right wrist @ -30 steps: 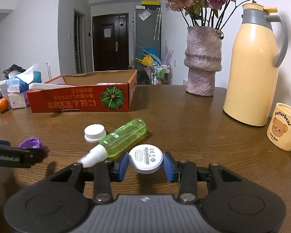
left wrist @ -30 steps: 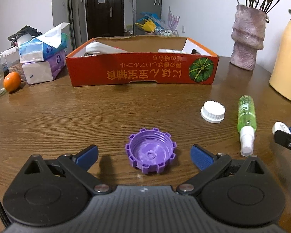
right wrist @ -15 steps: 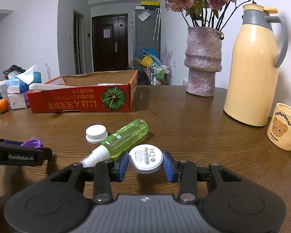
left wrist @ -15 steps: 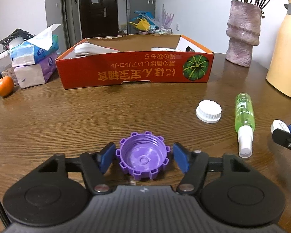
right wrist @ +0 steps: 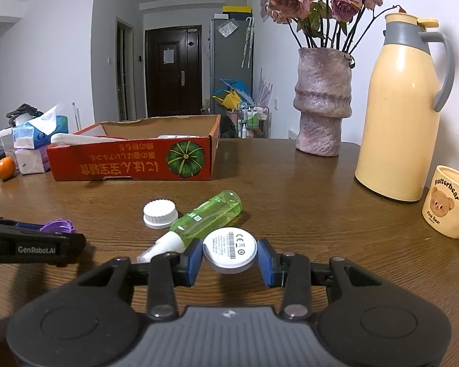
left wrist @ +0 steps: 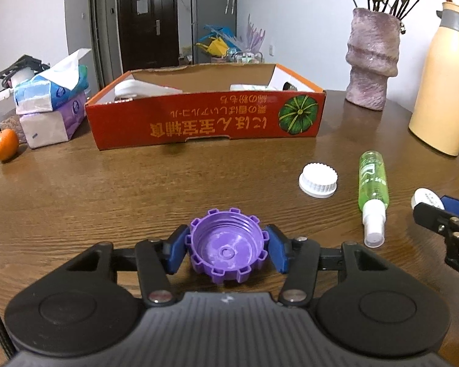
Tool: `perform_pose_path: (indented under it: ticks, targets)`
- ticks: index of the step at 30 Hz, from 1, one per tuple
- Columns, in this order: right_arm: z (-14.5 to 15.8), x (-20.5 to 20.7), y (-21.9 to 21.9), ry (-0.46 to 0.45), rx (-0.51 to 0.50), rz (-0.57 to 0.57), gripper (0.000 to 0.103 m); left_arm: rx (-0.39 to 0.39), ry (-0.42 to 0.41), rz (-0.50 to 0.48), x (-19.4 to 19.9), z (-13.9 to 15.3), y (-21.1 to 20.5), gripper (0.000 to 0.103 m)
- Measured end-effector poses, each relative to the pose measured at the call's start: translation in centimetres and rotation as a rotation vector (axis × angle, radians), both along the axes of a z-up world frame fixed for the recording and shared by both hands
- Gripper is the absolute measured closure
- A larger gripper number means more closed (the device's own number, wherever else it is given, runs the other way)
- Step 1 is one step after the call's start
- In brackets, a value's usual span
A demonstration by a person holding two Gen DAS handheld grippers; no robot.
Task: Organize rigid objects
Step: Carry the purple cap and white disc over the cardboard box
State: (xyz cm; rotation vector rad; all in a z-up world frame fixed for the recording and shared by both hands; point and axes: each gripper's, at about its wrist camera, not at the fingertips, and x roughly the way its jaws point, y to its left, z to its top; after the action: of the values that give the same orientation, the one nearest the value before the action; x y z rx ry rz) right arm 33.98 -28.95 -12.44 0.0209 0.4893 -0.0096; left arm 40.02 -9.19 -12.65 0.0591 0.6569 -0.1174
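My left gripper (left wrist: 226,249) is shut on a purple ridged cap (left wrist: 226,244), open side up, lifted just off the wooden table (left wrist: 107,189). My right gripper (right wrist: 229,255) is shut on a white round disc (right wrist: 229,249) with a printed label, held above the table. A white ribbed cap (left wrist: 318,179) and a green spray bottle (left wrist: 372,183) lie on the table between the grippers; they also show in the right wrist view, the cap (right wrist: 160,212) and the bottle (right wrist: 205,217). An open orange cardboard box (left wrist: 205,119) with a few items inside stands behind.
Tissue packs (left wrist: 52,104) and an orange (left wrist: 4,144) sit at far left. A purple vase (right wrist: 321,104) with dried roses, a cream thermos (right wrist: 401,116) and a bear mug (right wrist: 448,202) stand at right.
My left gripper closed on the purple cap and raised it slightly. My right gripper lifted the white disc a little off the table.
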Motion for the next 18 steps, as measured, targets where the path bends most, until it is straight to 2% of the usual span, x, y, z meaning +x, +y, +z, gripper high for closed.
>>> perform_pose_path:
  ticks: [8, 18]
  targets:
    - [0.2, -0.5, 1.1, -0.018, 0.005, 0.000, 0.065, -0.002, -0.053, -0.016, -1.2, 1.3, 0.3, 0.047]
    - [1.3, -0.5, 3.3, -0.059, 0.005, 0.037, 0.065, -0.052, -0.102, -0.005, -1.6, 3.4, 1.7, 0.047]
